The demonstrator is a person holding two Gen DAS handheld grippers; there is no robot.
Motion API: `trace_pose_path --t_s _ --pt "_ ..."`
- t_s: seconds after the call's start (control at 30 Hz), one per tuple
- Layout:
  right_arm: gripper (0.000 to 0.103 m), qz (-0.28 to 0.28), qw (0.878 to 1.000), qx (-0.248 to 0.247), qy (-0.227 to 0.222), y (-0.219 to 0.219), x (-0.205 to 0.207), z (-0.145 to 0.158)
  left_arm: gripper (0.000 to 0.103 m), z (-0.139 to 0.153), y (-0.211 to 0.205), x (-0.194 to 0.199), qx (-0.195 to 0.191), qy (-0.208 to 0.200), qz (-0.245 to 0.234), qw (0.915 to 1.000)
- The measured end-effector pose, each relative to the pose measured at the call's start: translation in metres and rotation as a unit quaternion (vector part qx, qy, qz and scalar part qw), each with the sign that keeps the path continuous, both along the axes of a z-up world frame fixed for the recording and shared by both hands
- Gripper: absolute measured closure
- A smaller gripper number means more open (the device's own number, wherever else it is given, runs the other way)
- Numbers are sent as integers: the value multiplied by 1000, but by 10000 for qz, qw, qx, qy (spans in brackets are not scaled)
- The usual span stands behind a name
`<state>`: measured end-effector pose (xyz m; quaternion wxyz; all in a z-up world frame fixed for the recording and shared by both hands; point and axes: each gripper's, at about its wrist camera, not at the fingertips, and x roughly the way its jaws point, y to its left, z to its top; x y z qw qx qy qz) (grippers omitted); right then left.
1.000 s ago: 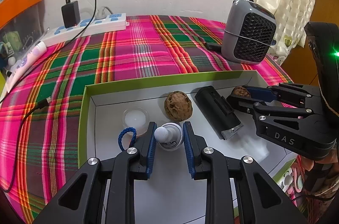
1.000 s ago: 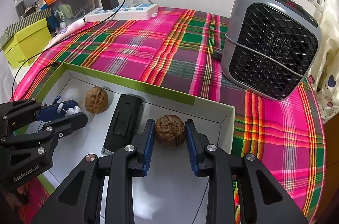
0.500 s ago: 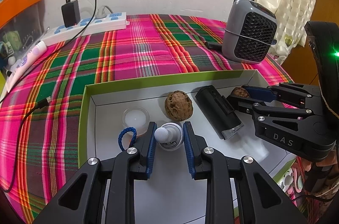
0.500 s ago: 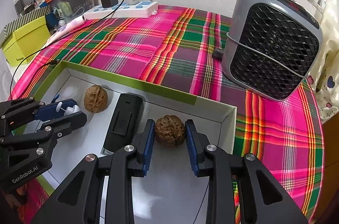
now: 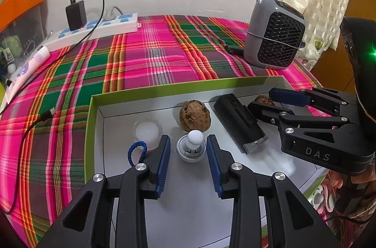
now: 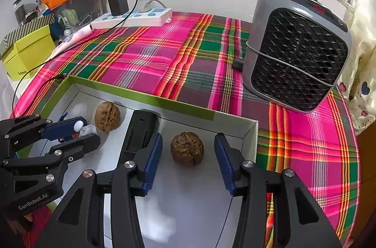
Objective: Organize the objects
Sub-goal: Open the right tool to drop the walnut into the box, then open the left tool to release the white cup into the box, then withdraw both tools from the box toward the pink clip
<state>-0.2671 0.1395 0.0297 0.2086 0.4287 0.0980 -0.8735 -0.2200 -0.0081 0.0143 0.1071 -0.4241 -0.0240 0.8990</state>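
opening just now, left tongs flank the white knob untouched; right tongs stand clear of a walnut.

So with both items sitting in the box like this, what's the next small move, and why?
Probably lift both straight up and out. The left hand-held gripper has just been opening around the small white knobbed piece, the right hand-held gripper around the walnut. Gaps show at the pads, and both items rest on the floor of the green-edged box.

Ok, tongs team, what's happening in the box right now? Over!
Left tongs and right tongs just opened. White knob and walnut released in box. Nothing in the way.
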Motion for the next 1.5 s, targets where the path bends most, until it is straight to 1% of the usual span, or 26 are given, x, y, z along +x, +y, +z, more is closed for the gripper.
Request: trace_pose_path --t_s 0.17,0.77,1.03,1.5 --pt "55 -47 10000 -31 19 3 1 1 69 1 0 0 -3 -6 11 10000" --pt "54 -156 9993 -265 194 9 23 15 69 16 1 25 -55 171 80 9998" --pt "54 -226 9984 -453 253 12 41 21 69 23 0 42 -83 296 128 9994" --pt "54 -230 9970 -546 505 12 84 34 69 33 -5 77 -39 512 118 9986"
